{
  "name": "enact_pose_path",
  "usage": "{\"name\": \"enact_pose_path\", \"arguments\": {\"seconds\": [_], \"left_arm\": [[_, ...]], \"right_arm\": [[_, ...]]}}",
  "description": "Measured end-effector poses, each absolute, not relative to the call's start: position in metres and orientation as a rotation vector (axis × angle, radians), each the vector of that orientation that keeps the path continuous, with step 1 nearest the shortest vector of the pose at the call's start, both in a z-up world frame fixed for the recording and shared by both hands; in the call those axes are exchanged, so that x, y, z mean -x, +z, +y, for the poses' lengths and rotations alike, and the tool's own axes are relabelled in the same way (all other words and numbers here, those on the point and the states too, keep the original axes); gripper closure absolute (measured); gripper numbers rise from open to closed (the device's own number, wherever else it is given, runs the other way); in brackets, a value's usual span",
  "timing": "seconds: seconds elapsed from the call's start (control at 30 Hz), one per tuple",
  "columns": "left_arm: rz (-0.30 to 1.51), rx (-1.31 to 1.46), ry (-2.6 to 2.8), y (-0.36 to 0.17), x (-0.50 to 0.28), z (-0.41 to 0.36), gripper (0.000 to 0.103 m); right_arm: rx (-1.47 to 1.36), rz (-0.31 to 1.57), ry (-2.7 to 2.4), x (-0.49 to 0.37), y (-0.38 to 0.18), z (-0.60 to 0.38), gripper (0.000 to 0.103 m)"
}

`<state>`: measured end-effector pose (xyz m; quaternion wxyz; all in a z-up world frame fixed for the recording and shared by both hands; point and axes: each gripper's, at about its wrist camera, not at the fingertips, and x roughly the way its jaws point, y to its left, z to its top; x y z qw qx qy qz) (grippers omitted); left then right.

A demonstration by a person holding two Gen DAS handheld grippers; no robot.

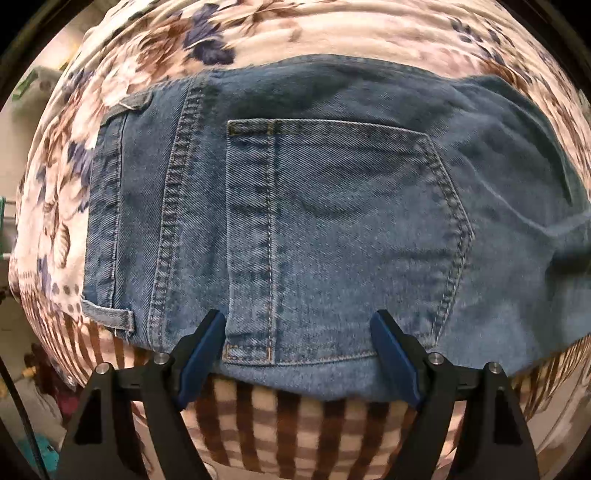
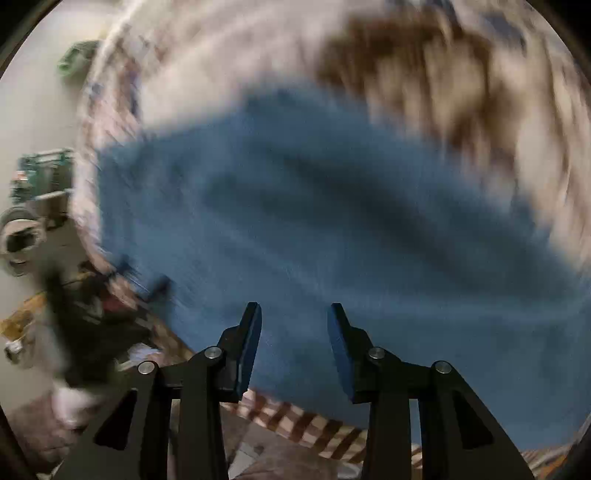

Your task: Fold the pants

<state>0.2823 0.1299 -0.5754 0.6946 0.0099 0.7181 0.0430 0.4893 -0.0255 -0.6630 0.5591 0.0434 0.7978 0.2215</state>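
Observation:
Blue denim pants (image 1: 332,206) lie folded on a floral bedspread, back pocket (image 1: 340,236) facing up and waistband at the left. My left gripper (image 1: 299,325) hovers above the near edge of the pants, pointing down, open wide with nothing between its fingers. In the right wrist view, which is heavily blurred, the pants (image 2: 314,221) fill the middle. My right gripper (image 2: 294,321) stands above them, open, with an empty gap between its blue pads.
The floral bedspread (image 1: 332,33) with a brown striped border (image 1: 295,424) surrounds the pants. Past the bed's left edge the floor holds clutter, among it a green crate (image 2: 44,173) and a round container (image 2: 20,236).

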Motion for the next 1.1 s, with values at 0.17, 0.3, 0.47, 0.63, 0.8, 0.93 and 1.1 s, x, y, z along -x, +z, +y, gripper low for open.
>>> {"name": "enact_pose_path", "arguments": {"seconds": [0.17, 0.3, 0.47, 0.63, 0.8, 0.93, 1.1], "left_arm": [[1.62, -0.017, 0.087, -0.563, -0.275, 0.121, 0.023], [1.574, -0.033, 0.083, -0.535, -0.273, 0.11, 0.023], [1.541, -0.026, 0.074, -0.508, -0.279, 0.083, 0.023], [1.486, -0.116, 0.008, -0.49, -0.288, 0.0, 0.008], [1.463, -0.084, 0.032, -0.493, -0.303, -0.053, 0.008], [1.489, -0.03, 0.097, -0.486, -0.308, -0.066, 0.008], [1.453, -0.043, 0.168, -0.474, -0.324, -0.056, 0.008]], "right_arm": [[-0.18, 1.876, 0.361, -0.422, -0.691, -0.036, 0.063], [-0.487, 1.754, 0.234, -0.402, -0.659, -0.079, 0.059], [-0.729, 1.484, 0.041, -0.365, -0.615, -0.173, 0.019], [-0.925, 1.303, -0.188, -0.322, -0.602, -0.305, 0.017], [-0.976, 1.311, -0.263, -0.295, -0.612, -0.423, 0.017], [-0.895, 1.347, -0.179, -0.297, -0.598, -0.448, 0.017], [-0.78, 1.407, 0.013, -0.329, -0.571, -0.404, 0.017]]}}
